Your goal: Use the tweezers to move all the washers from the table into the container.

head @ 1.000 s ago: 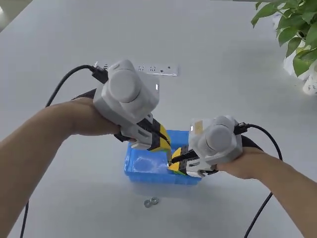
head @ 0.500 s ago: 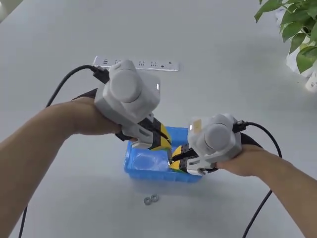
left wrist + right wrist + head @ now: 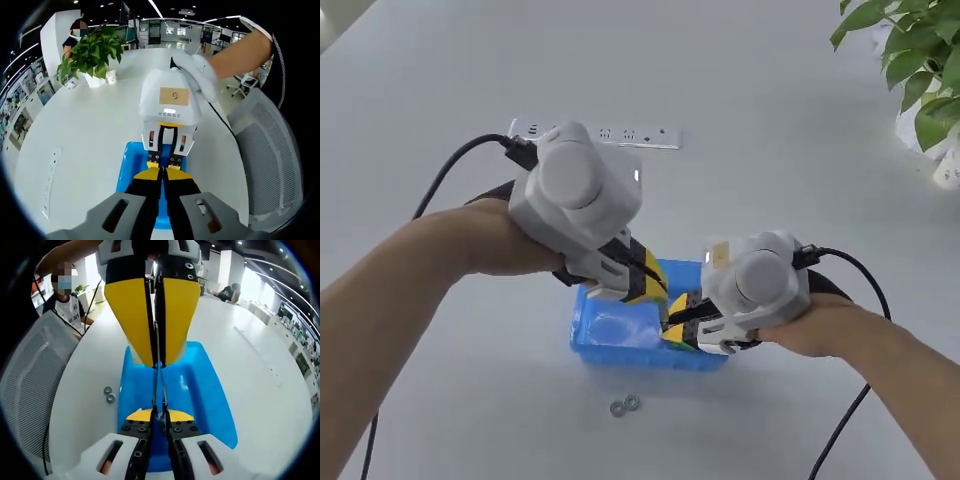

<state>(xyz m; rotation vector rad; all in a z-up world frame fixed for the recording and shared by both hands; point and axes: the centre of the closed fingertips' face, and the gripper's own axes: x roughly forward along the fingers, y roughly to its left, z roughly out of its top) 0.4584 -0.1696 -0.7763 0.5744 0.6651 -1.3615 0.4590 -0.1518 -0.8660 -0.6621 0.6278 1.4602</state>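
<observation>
Nearest, low in the middle of the head view, two washers [image 3: 625, 405] lie on the table [image 3: 770, 120] just outside the blue container [image 3: 605, 338] — where they lay a second ago. Above the container, at frame centre, the right gripper [image 3: 157, 416] and left gripper [image 3: 159, 363] stay nose to nose, both clamped on the tweezers [image 3: 158, 386]. Only the camera has shifted — so the next pickup hasn't begun, I judge. Farthest, toward the upper left, is a power strip [image 3: 600, 133].
</observation>
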